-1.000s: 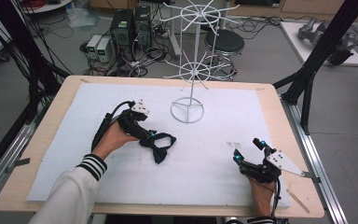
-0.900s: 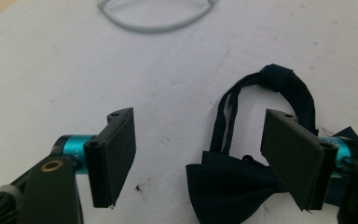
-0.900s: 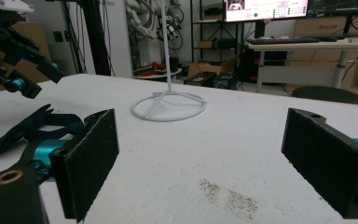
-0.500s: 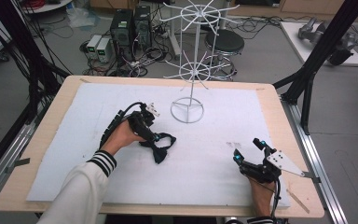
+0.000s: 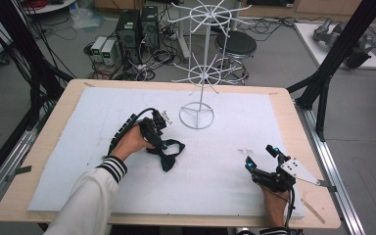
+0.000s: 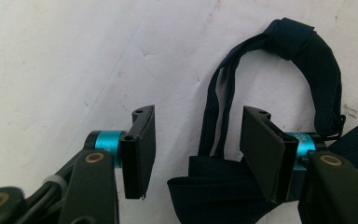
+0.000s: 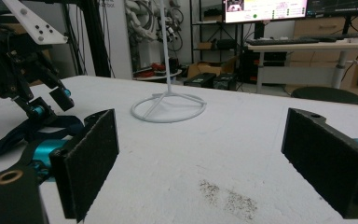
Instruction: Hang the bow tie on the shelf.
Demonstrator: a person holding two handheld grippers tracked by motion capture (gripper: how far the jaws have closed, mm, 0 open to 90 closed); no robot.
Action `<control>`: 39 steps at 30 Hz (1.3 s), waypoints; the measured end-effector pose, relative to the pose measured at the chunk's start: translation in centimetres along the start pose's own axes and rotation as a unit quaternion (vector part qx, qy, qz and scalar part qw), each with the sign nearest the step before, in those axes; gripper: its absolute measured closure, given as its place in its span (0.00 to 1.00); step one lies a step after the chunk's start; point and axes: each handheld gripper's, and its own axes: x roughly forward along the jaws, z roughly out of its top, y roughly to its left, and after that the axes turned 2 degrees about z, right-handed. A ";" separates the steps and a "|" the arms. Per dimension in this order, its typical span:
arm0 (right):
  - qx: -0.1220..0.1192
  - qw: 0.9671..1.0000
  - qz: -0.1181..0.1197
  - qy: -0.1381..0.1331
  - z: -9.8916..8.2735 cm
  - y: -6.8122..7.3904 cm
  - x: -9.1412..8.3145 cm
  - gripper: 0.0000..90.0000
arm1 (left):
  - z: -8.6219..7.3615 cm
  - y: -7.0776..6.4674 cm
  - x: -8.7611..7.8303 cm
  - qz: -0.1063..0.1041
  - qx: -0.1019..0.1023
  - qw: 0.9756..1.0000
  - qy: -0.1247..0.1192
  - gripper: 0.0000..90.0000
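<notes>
We see the left gripper [image 5: 162, 131] tipped down, jaws parted over the strap of the dark bow tie [image 5: 167, 152] mid-table | right gripper [image 5: 263, 160] rests near-right, jaws wide | its view shows the white wire stand [image 7: 168, 108] base.

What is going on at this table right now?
A person works with a gripper in each hand. The left gripper is open and down at a dark bow tie on the white mat, its jaws on either side of the strap. The right gripper rests open near the mat's corner, holding nothing. A white wire rack stands behind.
</notes>
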 end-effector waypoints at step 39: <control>0.001 1.000 -0.001 -0.002 0.0 0.0 0.0 0.11 | -0.4 -0.4 -1.6 -0.031 0.004 0.999 -0.036 0.98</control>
